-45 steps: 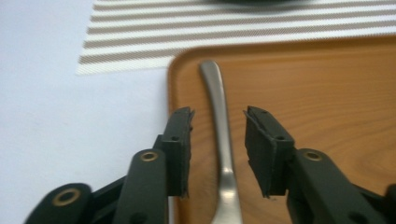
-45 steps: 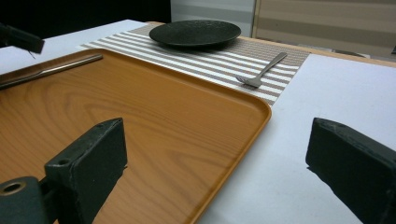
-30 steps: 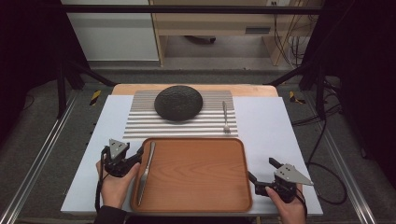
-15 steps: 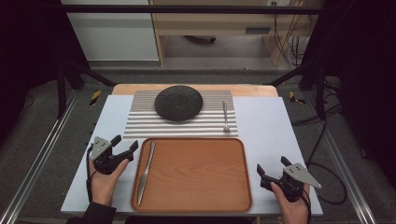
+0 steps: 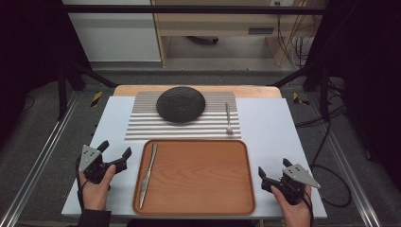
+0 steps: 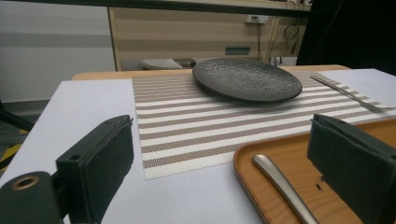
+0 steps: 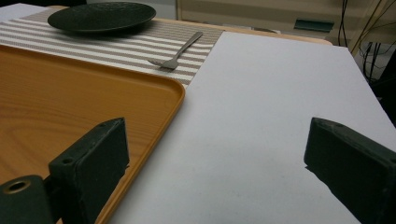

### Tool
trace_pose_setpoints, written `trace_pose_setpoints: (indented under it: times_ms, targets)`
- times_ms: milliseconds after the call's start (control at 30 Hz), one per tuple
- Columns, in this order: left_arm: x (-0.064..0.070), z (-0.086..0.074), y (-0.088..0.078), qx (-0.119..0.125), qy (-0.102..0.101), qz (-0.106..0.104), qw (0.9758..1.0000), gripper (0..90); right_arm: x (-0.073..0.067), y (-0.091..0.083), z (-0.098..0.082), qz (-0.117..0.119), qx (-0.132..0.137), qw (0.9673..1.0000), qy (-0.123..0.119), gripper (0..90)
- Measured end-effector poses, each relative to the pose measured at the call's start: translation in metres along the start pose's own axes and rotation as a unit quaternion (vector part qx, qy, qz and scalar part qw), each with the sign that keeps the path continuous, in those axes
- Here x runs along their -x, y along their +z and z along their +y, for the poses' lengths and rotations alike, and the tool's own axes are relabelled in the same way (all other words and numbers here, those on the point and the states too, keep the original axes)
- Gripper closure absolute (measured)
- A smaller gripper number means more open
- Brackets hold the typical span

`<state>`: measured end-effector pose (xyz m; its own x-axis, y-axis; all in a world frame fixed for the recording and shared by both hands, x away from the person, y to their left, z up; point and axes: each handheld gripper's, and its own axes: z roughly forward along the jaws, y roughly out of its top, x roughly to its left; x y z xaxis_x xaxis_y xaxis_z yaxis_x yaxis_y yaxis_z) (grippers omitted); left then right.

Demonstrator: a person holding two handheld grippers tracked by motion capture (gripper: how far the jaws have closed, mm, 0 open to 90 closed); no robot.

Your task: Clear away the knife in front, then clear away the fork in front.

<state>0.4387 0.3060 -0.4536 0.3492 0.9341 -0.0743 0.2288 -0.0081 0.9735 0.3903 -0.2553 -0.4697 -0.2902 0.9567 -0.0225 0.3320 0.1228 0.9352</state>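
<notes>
knife (image 5: 148,169) lies along the left edge of the wooden tray (image 5: 198,208) at the tabletop's near edge, and we judge that step done: our left gripper (image 5: 114,154), just left of the tray, has just been opening and stands wide with nothing between its jaws, while our right gripper (image 5: 274,169) waits wide open and empty by the tray's right edge. what seems left is the fork (image 5: 228,119) and the dark plate (image 5: 180,104) on the striped mat (image 5: 142,127) toward the far edge. from above we see the whole layout, while the left gripper view brings the knife's handle end (image 6: 280,184) close.

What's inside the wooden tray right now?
A single knife lies along the left side of the tray, handle toward the mat. The rest of the tray floor is bare wood, and nothing covers any part of it.
</notes>
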Motion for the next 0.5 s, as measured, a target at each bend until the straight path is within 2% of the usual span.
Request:
trace_pose_setpoints:
  times_ms: [133,267,433,500]
  targets:
    - [-0.0012,-0.0025,0.0018,-0.006,-0.011,-0.007,0.9999,6.6,-0.0023,0.0005,0.0010,0.004,-0.006,1.0000,-0.004,6.7]
    - [-0.0007,-0.0020,0.0004,0.000,-0.001,-0.001,1.0000,6.5,-0.0050,-0.0010,0.0016,0.008,-0.006,0.9999,-0.012,6.7]
    - [-0.0022,-0.0023,0.0017,0.002,0.011,0.005,0.9999,6.4,-0.0045,-0.0028,0.0017,0.015,-0.012,0.9998,-0.006,6.7]
    - [-0.0026,-0.0021,0.0020,0.000,0.010,0.006,0.9999,6.4,-0.0053,-0.0037,0.0035,0.014,-0.009,0.9998,-0.008,6.2]
